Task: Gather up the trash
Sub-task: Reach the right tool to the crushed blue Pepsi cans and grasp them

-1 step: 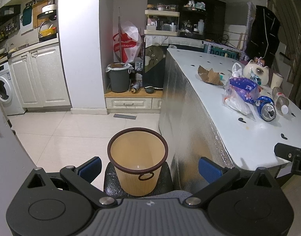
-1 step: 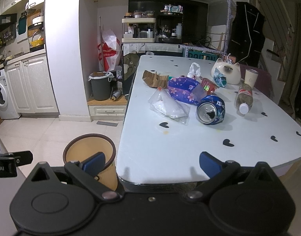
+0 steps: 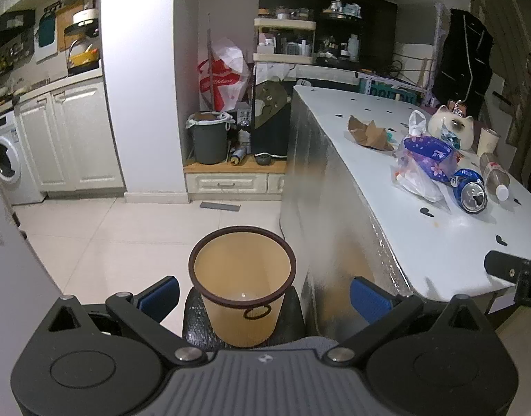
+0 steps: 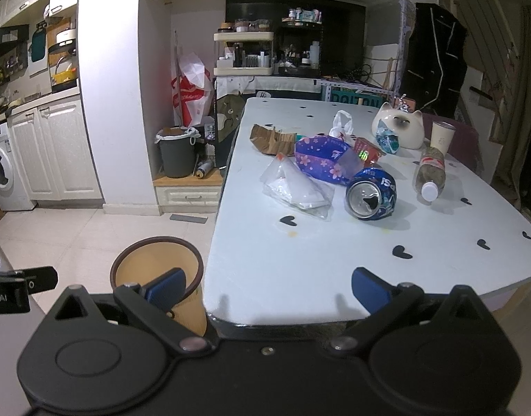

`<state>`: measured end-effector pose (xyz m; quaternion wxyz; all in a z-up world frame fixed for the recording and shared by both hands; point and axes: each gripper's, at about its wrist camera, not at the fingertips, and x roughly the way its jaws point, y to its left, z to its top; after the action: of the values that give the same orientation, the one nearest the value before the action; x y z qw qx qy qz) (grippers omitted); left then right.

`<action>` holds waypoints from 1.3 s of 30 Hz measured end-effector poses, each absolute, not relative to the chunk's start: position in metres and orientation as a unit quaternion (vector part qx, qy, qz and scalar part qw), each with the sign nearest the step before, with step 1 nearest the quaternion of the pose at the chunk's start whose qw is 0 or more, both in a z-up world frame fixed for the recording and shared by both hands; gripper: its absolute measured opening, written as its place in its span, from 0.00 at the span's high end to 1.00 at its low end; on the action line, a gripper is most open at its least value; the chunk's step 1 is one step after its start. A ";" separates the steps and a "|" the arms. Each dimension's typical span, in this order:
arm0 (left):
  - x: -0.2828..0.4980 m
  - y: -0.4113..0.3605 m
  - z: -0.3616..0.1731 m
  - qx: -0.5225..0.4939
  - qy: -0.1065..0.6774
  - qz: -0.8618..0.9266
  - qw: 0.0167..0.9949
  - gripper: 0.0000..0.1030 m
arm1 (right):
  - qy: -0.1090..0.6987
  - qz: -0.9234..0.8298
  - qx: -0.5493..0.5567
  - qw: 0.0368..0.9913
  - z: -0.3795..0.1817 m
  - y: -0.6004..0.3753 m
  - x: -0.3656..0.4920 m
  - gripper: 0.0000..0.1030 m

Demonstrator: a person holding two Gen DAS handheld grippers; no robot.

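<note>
A tan bin with a dark rim point(image 3: 242, 291) stands on a dark stool beside the white table point(image 3: 438, 242). My left gripper point(image 3: 264, 296) is open just above and before the bin, holding nothing. On the table lie a crushed blue can point(image 4: 371, 194), a clear plastic bag point(image 4: 294, 187), a purple flowered wrapper point(image 4: 322, 157), crumpled brown paper point(image 4: 270, 138) and a plastic bottle point(image 4: 430, 171). My right gripper point(image 4: 268, 287) is open over the table's near edge, well short of the trash. The tan bin point(image 4: 154, 267) shows at its lower left.
A paper cup point(image 4: 442, 138) and a cat-shaped ceramic point(image 4: 400, 130) stand at the table's far right. A grey lined bin point(image 3: 210, 142) sits on a low wooden step by the white pillar. A washing machine point(image 3: 3, 163) and cabinets line the left wall. Tiled floor lies between.
</note>
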<state>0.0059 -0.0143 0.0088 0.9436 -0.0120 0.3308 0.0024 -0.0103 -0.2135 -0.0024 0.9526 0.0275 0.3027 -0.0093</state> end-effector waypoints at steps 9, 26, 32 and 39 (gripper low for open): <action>0.048 -0.056 -0.016 0.032 0.336 -0.038 0.941 0.00 | 0.308 -0.044 0.056 0.949 -0.022 -0.248 0.014 0.00; 0.139 -0.167 -0.038 0.081 0.354 -0.113 0.925 0.00 | 0.313 -0.134 0.133 0.931 -0.061 -0.366 0.075 0.00; 0.168 -0.183 -0.045 0.074 0.378 -0.130 0.914 0.00 | 0.278 -0.136 0.132 0.942 -0.065 -0.391 0.101 0.00; 0.187 -0.195 -0.044 0.082 0.373 -0.146 0.913 0.00 | 0.281 -0.101 0.189 0.936 -0.073 -0.408 0.157 0.00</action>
<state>0.1870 -0.1946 -0.0437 0.9127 0.0823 0.3727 -0.1458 0.1574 -0.4083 -0.0728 0.9355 0.1888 0.2808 -0.1012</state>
